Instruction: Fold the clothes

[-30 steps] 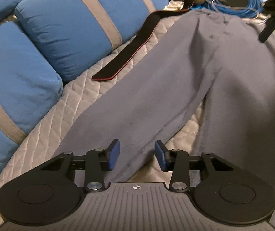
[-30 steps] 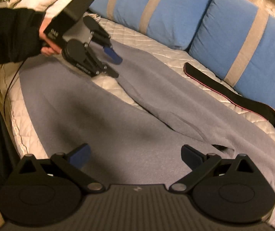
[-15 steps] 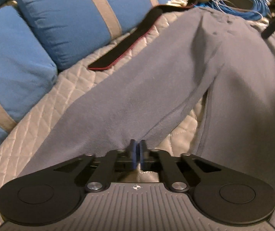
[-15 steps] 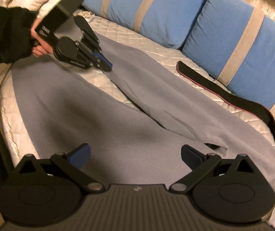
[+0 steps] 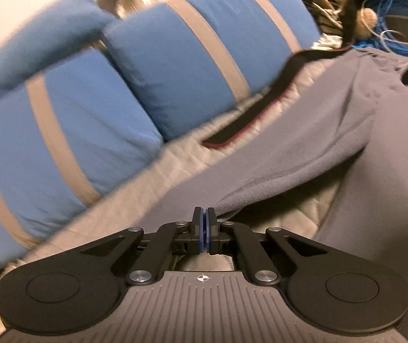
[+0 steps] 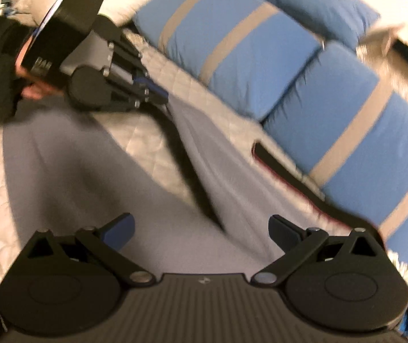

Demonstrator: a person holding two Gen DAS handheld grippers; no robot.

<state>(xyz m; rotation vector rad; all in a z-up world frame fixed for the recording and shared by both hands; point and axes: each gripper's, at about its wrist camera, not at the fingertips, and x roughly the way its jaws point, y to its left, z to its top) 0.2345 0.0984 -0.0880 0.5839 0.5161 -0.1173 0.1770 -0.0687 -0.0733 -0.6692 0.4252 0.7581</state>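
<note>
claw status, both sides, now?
Left claw: closed, pinching the hem of one leg of the grey trousers, lifting it off the quilt.
Right claw: open, empty, above the trousers.

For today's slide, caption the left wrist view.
Left tongs shut on grey trousers' leg end, lifting it beside blue cushions.

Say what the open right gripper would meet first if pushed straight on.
Probably the grey trousers: the right gripper points down at the cloth spread between its open jaws, near the leg fold. Depth is unclear.
</note>
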